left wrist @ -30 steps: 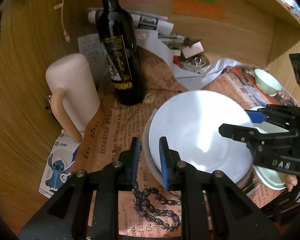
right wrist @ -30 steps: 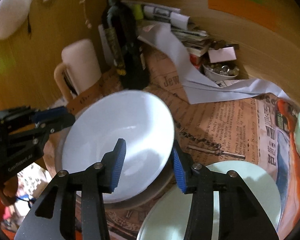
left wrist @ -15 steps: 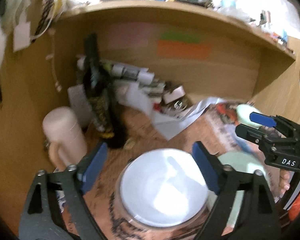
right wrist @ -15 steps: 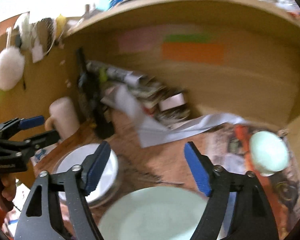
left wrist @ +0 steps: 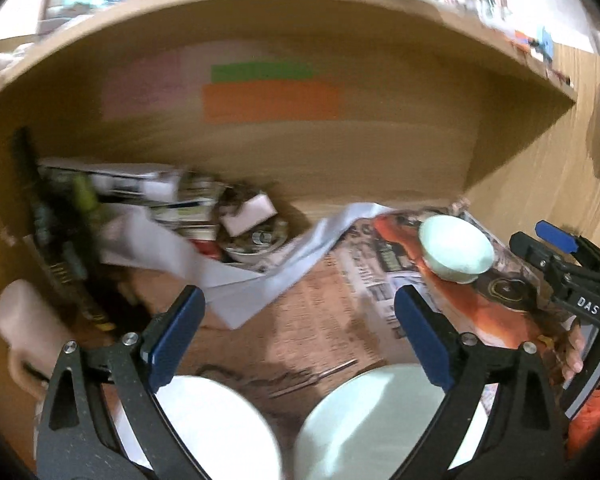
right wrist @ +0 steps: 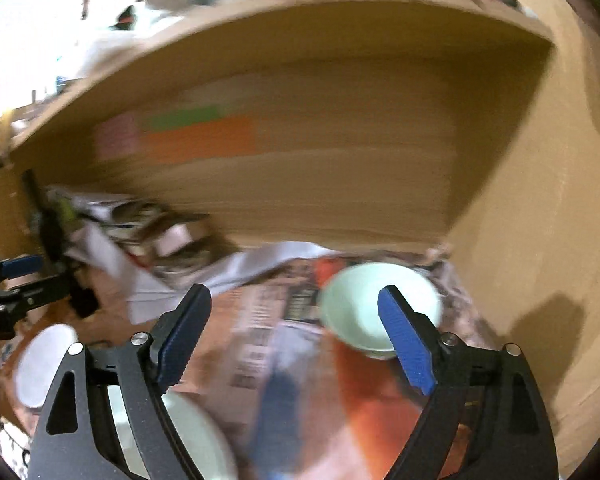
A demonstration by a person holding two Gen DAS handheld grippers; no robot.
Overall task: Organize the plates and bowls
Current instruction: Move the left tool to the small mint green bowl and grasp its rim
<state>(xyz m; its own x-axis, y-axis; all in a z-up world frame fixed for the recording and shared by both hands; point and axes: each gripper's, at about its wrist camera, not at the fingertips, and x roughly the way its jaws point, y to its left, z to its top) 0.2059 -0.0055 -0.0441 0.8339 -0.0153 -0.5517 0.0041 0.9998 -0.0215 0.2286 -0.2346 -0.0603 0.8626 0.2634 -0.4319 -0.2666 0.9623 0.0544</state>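
Left wrist view: the left tool (left wrist: 296,334) hangs with its jaws spread wide, nothing between them. Below it, at the bottom edge, a white plate (left wrist: 220,428) lies just left of a pale green plate (left wrist: 372,420) on the newspaper-covered tabletop (left wrist: 324,312). Farther back on the right a small pale green bowl (left wrist: 456,250) stands upright on the orange print — well apart from both plates. The right tool (left wrist: 568,264) shows at the right edge; from here I cannot tell how its jaws stand. A dark bottle (left wrist: 56,248) and a cream mug (left wrist: 24,320) sit at the left, blurred.

Right wrist view: the right tool (right wrist: 294,334) is spread open and empty, with the green bowl (right wrist: 364,316) just beyond its right finger. The green plate (right wrist: 196,436) shows low, the white plate (right wrist: 42,368) at the left — all heavily blurred.
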